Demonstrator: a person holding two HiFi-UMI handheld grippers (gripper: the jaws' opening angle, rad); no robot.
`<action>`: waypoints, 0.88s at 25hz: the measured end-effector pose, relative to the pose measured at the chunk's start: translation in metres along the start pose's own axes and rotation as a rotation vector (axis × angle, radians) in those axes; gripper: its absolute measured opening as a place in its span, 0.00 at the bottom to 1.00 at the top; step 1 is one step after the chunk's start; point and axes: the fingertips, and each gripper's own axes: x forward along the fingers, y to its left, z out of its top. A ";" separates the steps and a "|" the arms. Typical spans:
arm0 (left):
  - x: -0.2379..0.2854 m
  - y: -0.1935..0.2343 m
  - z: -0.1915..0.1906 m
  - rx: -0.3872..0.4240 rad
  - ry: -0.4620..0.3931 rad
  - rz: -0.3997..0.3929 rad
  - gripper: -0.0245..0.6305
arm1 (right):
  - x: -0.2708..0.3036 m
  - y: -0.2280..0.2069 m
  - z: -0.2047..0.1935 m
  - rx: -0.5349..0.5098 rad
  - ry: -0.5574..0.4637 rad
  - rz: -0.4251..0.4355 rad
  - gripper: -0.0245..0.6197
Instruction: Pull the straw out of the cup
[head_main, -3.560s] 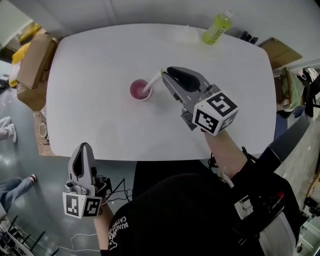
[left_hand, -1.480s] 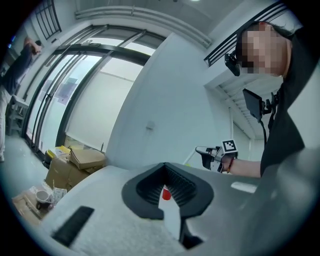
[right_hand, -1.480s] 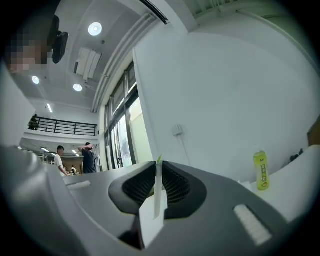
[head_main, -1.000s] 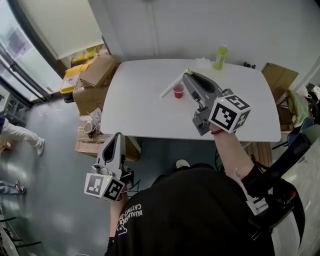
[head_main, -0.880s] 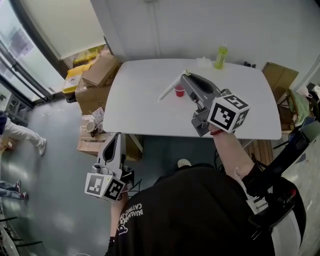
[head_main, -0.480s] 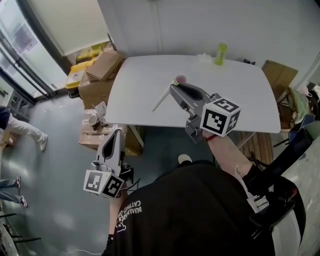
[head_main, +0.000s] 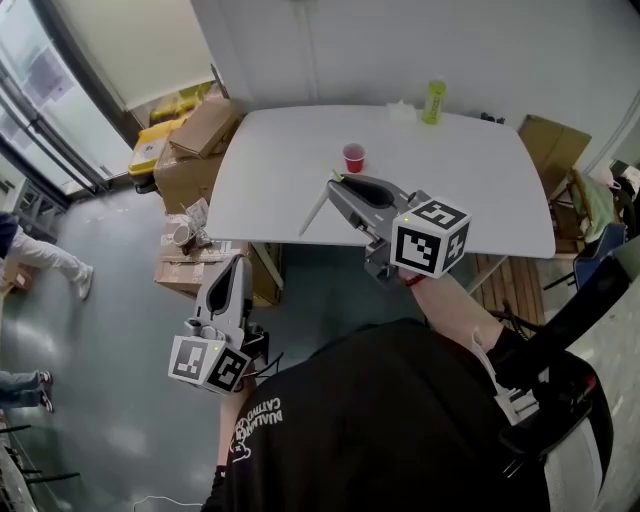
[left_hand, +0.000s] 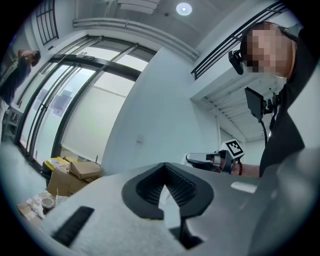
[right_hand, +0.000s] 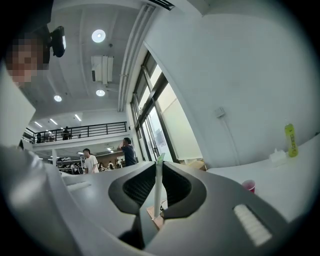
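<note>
Head view: right tongs (head_main: 334, 181) are closed on the straw's (head_main: 316, 207) top end. The cup (head_main: 353, 158) stands apart, farther on the tabletop (head_main: 470, 170). Left tongs (head_main: 231, 263) are closed and hold nothing, near left.

red cup (head_main: 353, 157), wht straw (head_main: 316, 207), wht table (head_main: 460, 175), yel-grn bottle (head_main: 432, 100)

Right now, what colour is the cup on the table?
The cup is red; the head view shows it best.

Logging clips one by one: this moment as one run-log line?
straw: out of cup | right gripper: fingers shut on straw | cup: upright on table | left gripper: shut, empty, off table
</note>
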 end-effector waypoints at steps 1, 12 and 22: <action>0.001 0.000 -0.001 0.001 0.000 0.001 0.04 | 0.000 -0.001 -0.002 0.003 0.001 0.002 0.11; 0.003 0.013 -0.014 -0.007 -0.012 0.011 0.04 | -0.001 -0.016 -0.015 -0.008 0.007 -0.013 0.11; 0.052 -0.053 -0.026 -0.041 0.002 0.026 0.04 | -0.066 -0.072 0.015 -0.018 0.033 -0.056 0.10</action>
